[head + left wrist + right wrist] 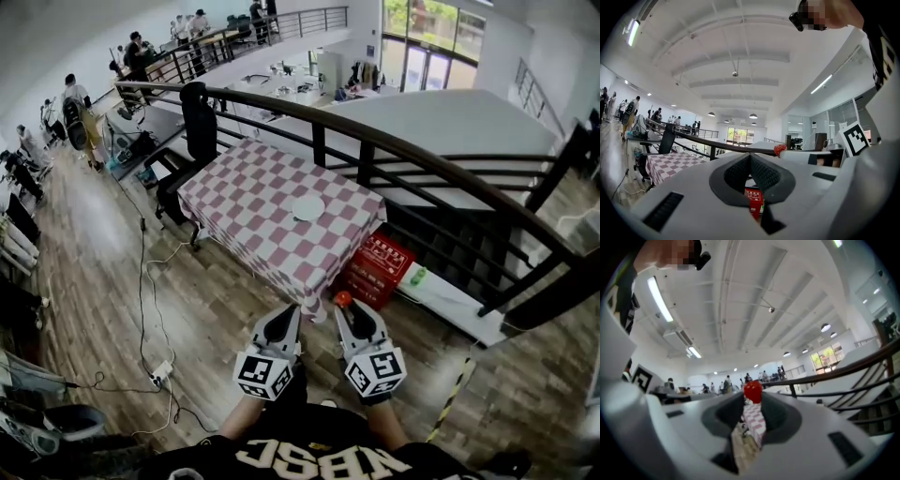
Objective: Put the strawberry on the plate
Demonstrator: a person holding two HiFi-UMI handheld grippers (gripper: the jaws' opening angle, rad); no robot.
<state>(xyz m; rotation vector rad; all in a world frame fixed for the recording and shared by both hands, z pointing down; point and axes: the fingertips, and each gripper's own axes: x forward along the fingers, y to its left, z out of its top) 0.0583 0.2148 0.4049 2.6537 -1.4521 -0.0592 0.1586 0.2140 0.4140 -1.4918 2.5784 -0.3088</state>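
A small red strawberry (343, 299) is pinched at the tips of my right gripper (345, 306), which is shut on it; the right gripper view shows the strawberry (753, 391) between the dark pads. It also shows in the left gripper view as a red spot (780, 149). My left gripper (290, 312) is beside the right one, its tips meeting with nothing held (750, 154). Both grippers hang over the wooden floor, short of the table. The white plate (308, 207) lies ahead on the pink-and-white checkered tablecloth (253, 202).
A red crate (380, 269) stands on the floor at the table's right corner. A dark curved railing (403, 150) runs behind the table. A black office chair (192, 131) stands at its left. Cables and a power strip (161, 373) lie on the floor at left. People stand far off.
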